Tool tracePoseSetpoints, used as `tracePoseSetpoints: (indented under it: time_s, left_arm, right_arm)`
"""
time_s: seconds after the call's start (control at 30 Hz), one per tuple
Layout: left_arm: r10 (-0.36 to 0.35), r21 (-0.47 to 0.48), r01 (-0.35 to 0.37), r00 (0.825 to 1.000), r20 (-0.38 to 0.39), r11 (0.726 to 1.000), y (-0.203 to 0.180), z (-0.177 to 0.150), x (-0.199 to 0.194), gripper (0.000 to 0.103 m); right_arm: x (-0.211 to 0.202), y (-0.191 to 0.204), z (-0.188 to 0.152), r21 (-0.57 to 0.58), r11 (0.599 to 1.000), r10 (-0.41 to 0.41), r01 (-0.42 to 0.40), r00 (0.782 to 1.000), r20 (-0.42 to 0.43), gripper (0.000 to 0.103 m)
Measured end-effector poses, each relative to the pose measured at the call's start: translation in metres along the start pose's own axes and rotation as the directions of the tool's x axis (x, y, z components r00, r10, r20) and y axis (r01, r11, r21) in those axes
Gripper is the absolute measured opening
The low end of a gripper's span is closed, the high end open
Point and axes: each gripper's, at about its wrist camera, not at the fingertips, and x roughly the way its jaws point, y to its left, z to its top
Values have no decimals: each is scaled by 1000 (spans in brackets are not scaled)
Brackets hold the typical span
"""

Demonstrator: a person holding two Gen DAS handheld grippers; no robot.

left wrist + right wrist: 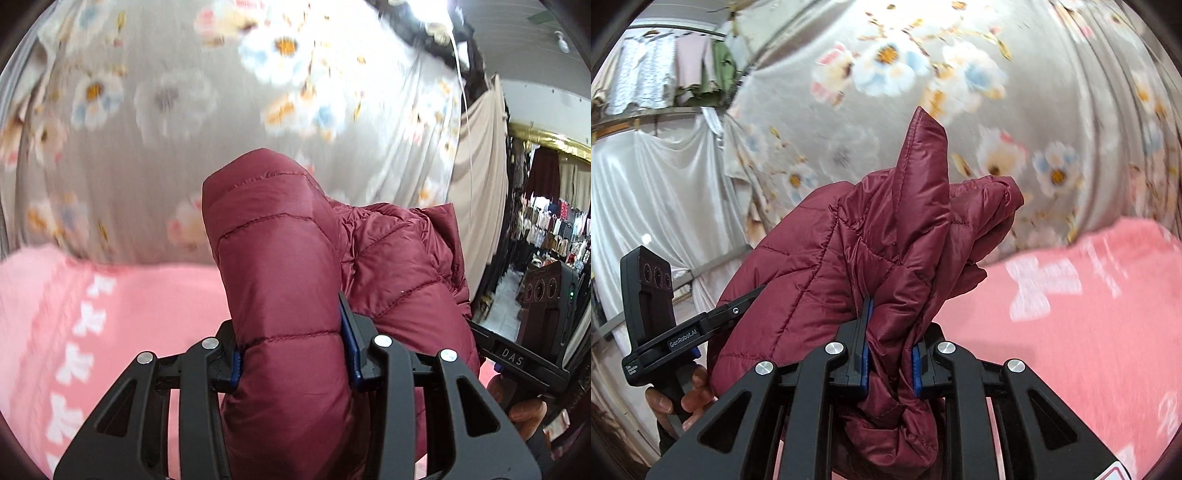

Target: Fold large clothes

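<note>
Maroon quilted puffer jacket (288, 266) fills the space between both my grippers and is lifted clear of the bed. My left gripper (293, 354) is clamped on a thick padded roll of it, the blue pads (349, 343) pressed into the fabric on either side. My right gripper (888, 350) is closed down tight on a thinner bunched fold, with a pointed flap of the jacket standing up beyond the fingers. Each wrist view shows the other gripper and the hand holding it at the jacket's far side. Below lies a pink blanket with white bows (1089, 332), and behind hangs a grey floral cloth (184, 92).
</note>
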Motion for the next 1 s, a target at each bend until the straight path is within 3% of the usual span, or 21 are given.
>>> tracePoseSetpoints:
  time_s: [0.13,0.33,0.67,1.0]
  left_arm:
    - [33,16,-34,996,88,999,24,24,-7,39]
    - [81,26,-84,989,123,996,67,35,-3,39]
    - [147,-37,-147,989,10,988,149,0,64,39]
    - [156,-94,-167,982,-109,981,196,-58,127,39]
  right_arm:
    - [29,20,23,-63,997,50,-48,998,46,16]
    - [88,31,29,-71,993,100,-98,995,24,16]
    - [192,17,-12,-49,997,57,-63,992,-116,16]
    - [257,-20,-70,-1,1000,9,-10,970,-243,16]
